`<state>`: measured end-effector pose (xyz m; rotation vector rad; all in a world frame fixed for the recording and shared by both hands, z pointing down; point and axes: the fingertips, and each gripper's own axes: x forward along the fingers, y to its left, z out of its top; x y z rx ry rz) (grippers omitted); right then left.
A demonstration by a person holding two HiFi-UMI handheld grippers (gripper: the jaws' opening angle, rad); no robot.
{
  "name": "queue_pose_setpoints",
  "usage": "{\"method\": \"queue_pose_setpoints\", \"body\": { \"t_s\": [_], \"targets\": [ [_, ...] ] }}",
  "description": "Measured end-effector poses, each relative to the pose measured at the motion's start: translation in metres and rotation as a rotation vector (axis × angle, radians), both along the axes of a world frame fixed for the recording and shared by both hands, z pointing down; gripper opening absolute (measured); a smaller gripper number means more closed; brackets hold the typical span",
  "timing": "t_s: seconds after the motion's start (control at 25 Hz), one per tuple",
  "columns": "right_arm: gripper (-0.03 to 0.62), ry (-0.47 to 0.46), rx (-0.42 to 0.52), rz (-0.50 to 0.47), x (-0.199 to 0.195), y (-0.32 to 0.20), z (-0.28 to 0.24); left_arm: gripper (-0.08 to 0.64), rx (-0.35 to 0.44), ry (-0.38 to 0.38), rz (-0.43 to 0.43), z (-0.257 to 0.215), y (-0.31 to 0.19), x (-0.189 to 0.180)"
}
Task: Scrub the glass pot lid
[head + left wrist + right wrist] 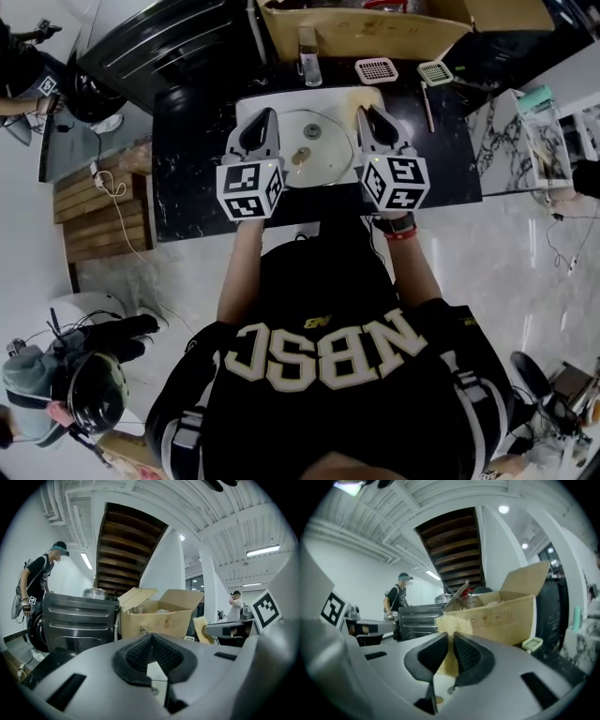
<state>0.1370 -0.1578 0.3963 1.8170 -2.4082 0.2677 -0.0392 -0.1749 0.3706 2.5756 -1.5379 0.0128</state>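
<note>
The person's left forearm (241,272) and right forearm (414,274) reach forward from the torso, roughly parallel. Each hand carries a gripper, and both grippers point away from the body, level with each other and well apart. The left gripper (267,116) has its fingers (136,656) closed tip to tip with nothing between them. The right gripper (368,112) has its fingers (469,656) clamped on a pale yellow sponge (449,624) that stands up past the tips. The right wrist (397,226) bears a dark band with a red edge.

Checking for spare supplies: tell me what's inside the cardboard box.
In the cardboard box, a clear container and something red show above the rim; its walls hide everything lower.
</note>
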Motion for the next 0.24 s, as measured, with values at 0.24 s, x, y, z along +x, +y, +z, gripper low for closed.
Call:
{"method": "queue_pose_setpoints", "body": {
  "t_s": [0.24],
  "targets": [
    [0.048,-0.058,-0.119,-0.12,0.01,-0.016,0.035,0.017,-0.063,-0.152,0.099,0.028,0.004,-0.009]
  ]
}}
